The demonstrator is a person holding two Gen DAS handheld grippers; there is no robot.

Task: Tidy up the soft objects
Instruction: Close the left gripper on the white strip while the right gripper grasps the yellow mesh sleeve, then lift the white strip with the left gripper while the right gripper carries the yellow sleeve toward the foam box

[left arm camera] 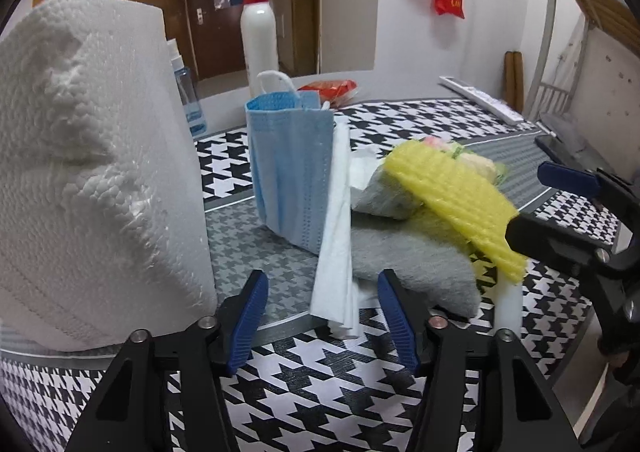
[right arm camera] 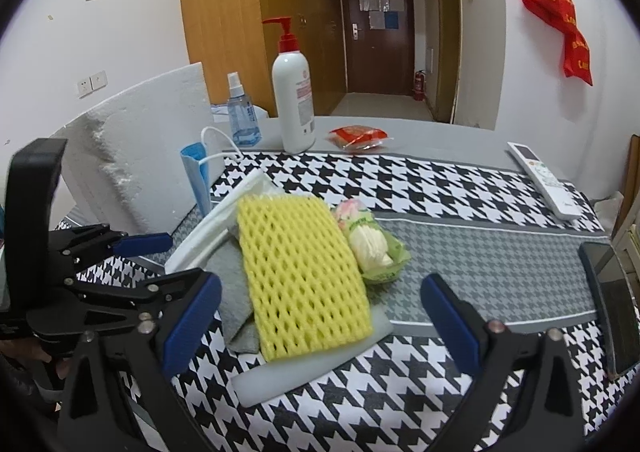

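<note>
Yellow foam netting [right arm camera: 302, 276] is found lying on a grey felt cloth [right arm camera: 230, 292] and white foam sheet [right arm camera: 304, 366], mid-table. Both the left gripper [left arm camera: 323, 326] and right gripper [right arm camera: 320, 322] are observed spread apart, empty. A white styrofoam block [left arm camera: 88, 172] and blue face mask [left arm camera: 290, 168] are noted crowding the left side.

Left wrist view: low, close, facing rightward across the soft pile from beside the foam block [left arm camera: 92, 172]; right wrist view: higher, facing the far door; shared: yellow foam net [left arm camera: 452, 196] [right arm camera: 300, 276], blue mask [left arm camera: 288, 168] [right arm camera: 196, 172], pump bottle [left arm camera: 259, 40] [right arm camera: 292, 100].
</note>
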